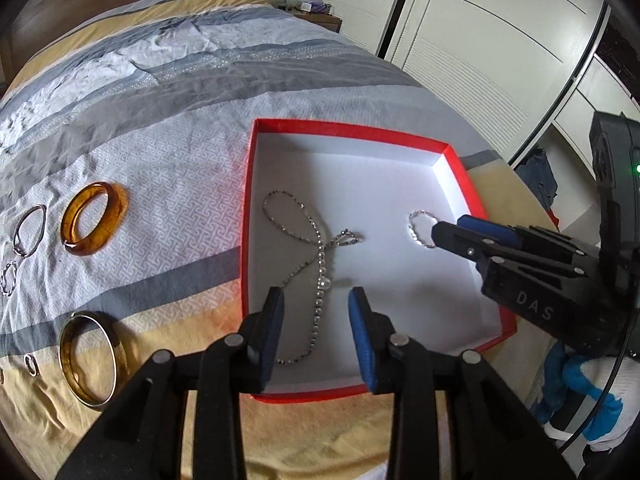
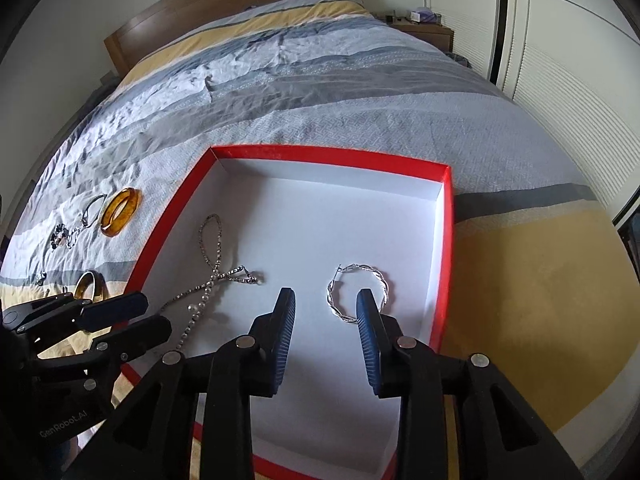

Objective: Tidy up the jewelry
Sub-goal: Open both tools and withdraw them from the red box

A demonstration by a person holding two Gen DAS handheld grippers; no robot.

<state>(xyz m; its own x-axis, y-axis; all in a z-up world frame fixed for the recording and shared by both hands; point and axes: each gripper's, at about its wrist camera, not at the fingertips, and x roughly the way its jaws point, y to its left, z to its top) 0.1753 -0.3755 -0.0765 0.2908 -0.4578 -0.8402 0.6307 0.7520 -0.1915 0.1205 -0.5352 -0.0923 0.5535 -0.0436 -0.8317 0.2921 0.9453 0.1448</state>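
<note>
Jewelry is half sorted: your beaded necklace (image 1: pixel 316 264) and twisted silver hoop (image 2: pixel 358 294) already lie on the white floor of the red box (image 1: pixel 464 184), low and centre in both wrist views. Your left gripper (image 1: pixel 316 308) hangs over the necklace's lower strand with its jaws parted and nothing pinched; the chain runs between the blue pads without touching them. Your right gripper (image 2: pixel 326 312) straddles one side of the hoop, jaws moderately apart, and the hoop looks to be lying free on the box floor rather than held. This reads as the release step for both pieces. At the left of the left wrist view, still out on the bedspread (image 1: pixel 180 168), wait the amber bangle (image 1: pixel 94 220), the gold-rimmed bangle (image 1: pixel 90 362), a thin wire bracelet (image 1: pixel 30 230) and some smaller rings. Next you would lift both grippers straight up clear of the box wall, taking care not to snag the chain, then swing the left one over to the amber bangle.
</note>
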